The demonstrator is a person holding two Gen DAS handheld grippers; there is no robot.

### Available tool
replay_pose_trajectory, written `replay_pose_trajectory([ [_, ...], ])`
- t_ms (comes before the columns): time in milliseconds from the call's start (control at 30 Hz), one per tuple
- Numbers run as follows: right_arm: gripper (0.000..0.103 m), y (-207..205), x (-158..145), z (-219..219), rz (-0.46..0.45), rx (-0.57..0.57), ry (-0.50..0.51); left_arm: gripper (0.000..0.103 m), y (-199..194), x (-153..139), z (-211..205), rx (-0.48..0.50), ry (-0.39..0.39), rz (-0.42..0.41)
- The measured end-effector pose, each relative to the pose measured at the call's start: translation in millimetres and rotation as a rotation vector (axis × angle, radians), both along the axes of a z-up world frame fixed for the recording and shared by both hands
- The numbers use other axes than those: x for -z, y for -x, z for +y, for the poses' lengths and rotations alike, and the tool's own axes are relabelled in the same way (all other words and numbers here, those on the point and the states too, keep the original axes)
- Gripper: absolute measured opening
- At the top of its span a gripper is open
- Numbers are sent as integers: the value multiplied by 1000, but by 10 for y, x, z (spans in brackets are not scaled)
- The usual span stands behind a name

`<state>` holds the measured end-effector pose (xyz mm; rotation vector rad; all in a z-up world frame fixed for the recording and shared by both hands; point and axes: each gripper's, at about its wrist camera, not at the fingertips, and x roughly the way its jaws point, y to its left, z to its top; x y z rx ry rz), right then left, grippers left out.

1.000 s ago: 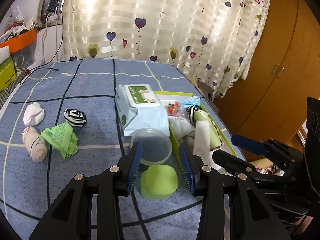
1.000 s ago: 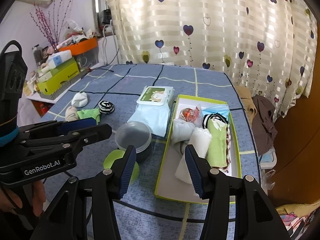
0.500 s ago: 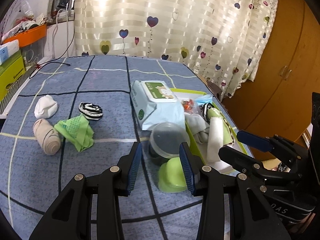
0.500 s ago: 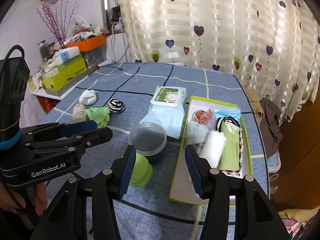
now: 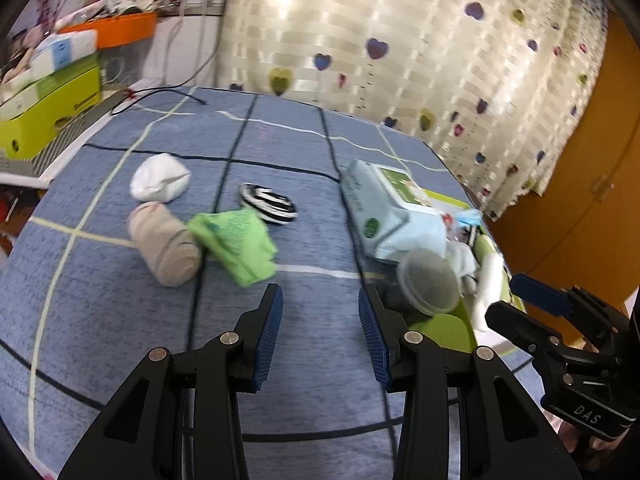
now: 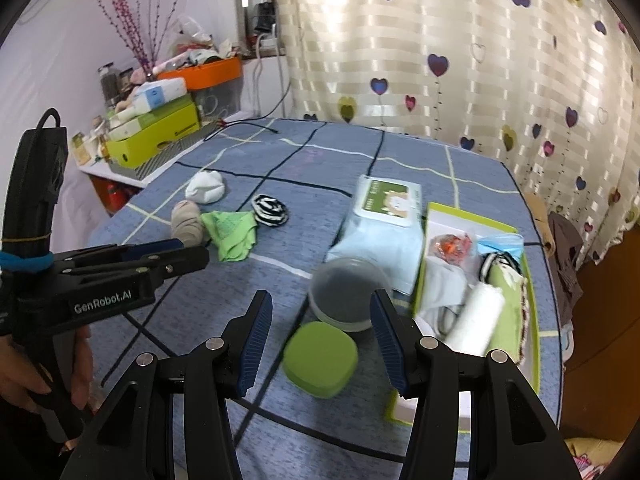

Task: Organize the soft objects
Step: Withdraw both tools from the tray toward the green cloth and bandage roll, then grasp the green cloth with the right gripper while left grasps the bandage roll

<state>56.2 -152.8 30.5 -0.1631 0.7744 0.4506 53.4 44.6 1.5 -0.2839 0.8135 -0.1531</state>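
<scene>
Left gripper [image 5: 320,332] and right gripper [image 6: 320,336] are seen released, nothing grasped. Tray [image 6: 460,216] at right is part-filled; four soft objects [image 6: 230,234] left of centre judged unsorted.

The cloth [image 5: 236,240] is bright green, one sock [image 5: 268,203] black-and-white striped, another [image 5: 159,178] white, the roll [image 5: 164,250] beige; the tray [image 6: 472,218] is lime, the desk [image 5: 312,380] blue with checks
</scene>
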Motion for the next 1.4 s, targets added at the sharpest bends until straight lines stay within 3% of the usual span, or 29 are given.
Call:
replay_pose_trajectory([
  [467,50,-250,64,556,25,-108,11,41,-72,131,609,-131,31,18],
  [833,50,-644,329,1175,118,-177,15,41,-110,276,1113,-223,68,34],
  [1400,54,-1226,914,1718,263,-143,108,41,-281,408,1306,-220,139,39],
])
